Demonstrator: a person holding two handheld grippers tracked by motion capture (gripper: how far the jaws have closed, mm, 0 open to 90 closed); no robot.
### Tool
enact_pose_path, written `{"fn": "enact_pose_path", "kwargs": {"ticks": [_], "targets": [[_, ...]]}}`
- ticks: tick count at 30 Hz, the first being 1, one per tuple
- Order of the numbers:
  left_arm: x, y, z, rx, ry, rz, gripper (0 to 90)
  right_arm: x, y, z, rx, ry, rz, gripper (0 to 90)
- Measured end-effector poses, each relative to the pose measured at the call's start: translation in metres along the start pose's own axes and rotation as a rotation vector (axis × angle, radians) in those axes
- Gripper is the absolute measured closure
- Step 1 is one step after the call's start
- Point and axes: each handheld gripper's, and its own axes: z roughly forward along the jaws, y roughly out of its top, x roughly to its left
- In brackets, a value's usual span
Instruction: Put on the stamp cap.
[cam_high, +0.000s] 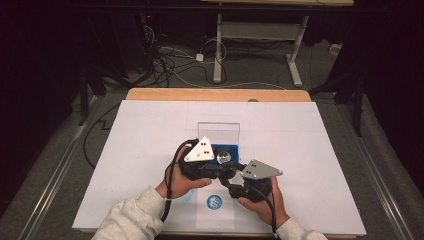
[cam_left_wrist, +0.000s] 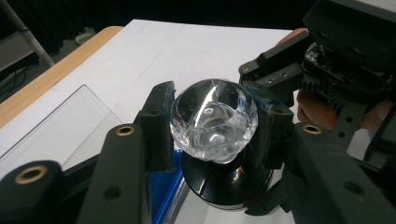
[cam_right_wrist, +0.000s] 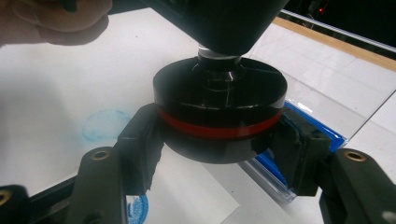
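Crystal ball (cam_left_wrist: 214, 122) sits upright atop black base (cam_right_wrist: 219, 105), axis vertical.

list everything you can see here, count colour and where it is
crystal ball: 1, clear faceted, clamped between the left gripper's jaws, over the table's middle
round base: 1, black with a red band, under the ball, clamped between the right gripper's jaws
clear tray: 1, transparent with a blue floor, middle of the sheet, just behind the grippers
round sticker: 1, blue and white, on the sheet near the front edge
white sheet: 1, white, covers most of the tabletop
table: 1, light wood, edge shows at the far side
desk frame: 1, white legs, on the floor behind the table
cables: several, black and white, on the floor behind
left gripper: 1, black, shut on the ball
right gripper: 1, black, shut on the base
hands: 2, pale sleeves, at the front edge
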Motion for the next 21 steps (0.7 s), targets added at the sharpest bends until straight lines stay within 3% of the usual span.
{"fn": "enact_pose_path", "kwargs": {"ticks": [21], "targets": [[-0.0033, -0.005, 0.002, -0.014, -0.004, 0.006, 55.2, 0.0024, 0.0001, -0.0018, 0.034, -0.02, -0.014, 38.9]]}}
